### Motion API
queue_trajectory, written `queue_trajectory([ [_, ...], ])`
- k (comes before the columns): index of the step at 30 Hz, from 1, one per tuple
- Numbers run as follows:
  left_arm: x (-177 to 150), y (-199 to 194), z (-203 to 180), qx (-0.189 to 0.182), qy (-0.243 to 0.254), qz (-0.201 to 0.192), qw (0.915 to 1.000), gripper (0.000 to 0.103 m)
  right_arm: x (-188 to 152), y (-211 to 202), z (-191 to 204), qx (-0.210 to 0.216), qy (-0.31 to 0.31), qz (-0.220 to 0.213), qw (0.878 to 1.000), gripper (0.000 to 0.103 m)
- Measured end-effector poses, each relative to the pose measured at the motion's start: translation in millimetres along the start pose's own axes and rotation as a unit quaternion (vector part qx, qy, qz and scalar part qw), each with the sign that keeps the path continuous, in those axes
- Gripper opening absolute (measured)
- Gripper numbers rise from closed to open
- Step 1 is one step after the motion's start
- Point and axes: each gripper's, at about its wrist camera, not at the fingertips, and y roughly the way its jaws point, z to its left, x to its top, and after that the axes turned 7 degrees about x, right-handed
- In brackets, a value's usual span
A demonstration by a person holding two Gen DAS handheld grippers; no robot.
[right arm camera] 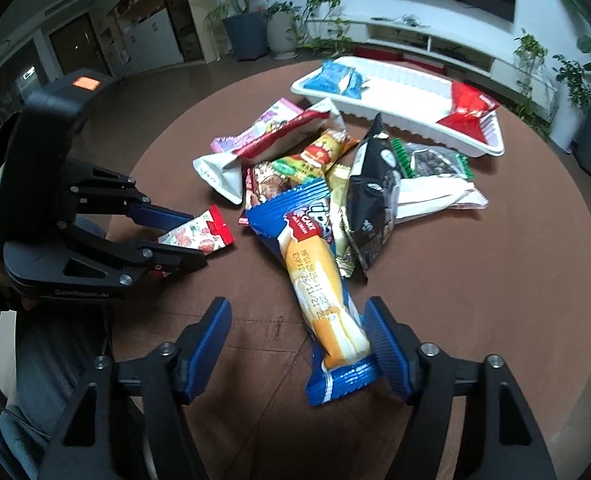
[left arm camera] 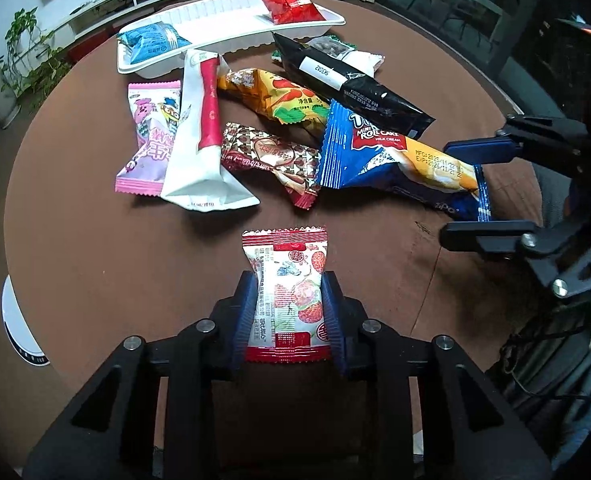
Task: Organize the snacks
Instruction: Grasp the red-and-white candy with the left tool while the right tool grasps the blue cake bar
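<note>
Near the counter's (left arm camera: 95, 264) front edge, the left gripper (left arm camera: 289, 304) clamps a light, crinkly strawberry packet (left arm camera: 285, 280) mid-body; the right gripper (right arm camera: 301, 344) stands apart around the soft roll cake's (right arm camera: 327, 300) end.

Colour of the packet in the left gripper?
White with red strawberry print and red crimped ends: the strawberry packet in the left gripper, clearest in the left wrist view.
</note>
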Motion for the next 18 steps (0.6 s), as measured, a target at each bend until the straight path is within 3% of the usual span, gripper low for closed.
queue_trajectory([
  [16,-12,-5,4,-0.015,-0.023,-0.013,0.9995,0.03,13,30,-4,-0.006,-0.016,0.069,0.997,0.055],
  [18,-11,-5,3,-0.015,-0.024,-0.014,0.9995,0.03,14,30,-3,-0.014,-0.016,0.071,0.997,0.048],
])
